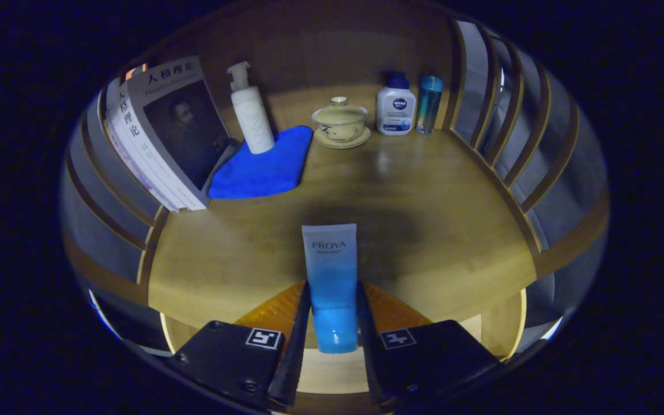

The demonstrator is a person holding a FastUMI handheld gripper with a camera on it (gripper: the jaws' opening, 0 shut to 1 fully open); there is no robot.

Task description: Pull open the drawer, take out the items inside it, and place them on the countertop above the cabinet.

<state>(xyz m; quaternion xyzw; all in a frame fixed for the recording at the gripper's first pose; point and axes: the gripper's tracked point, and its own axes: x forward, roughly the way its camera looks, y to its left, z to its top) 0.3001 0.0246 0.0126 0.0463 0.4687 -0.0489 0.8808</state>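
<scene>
Both fingers of the gripper (332, 314) clamp the tube (330, 276), held above the worktop (424, 190), well short of the cloth (263, 167). Early release risks the tube toppling or rolling.

Glossy wooden countertop (424, 190) — soft cloth (263, 167)

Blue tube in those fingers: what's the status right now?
Gripper shut on blue tube. Tube upright over countertop, not released. Blue cloth and lidded cup further back, not in the way.
</scene>
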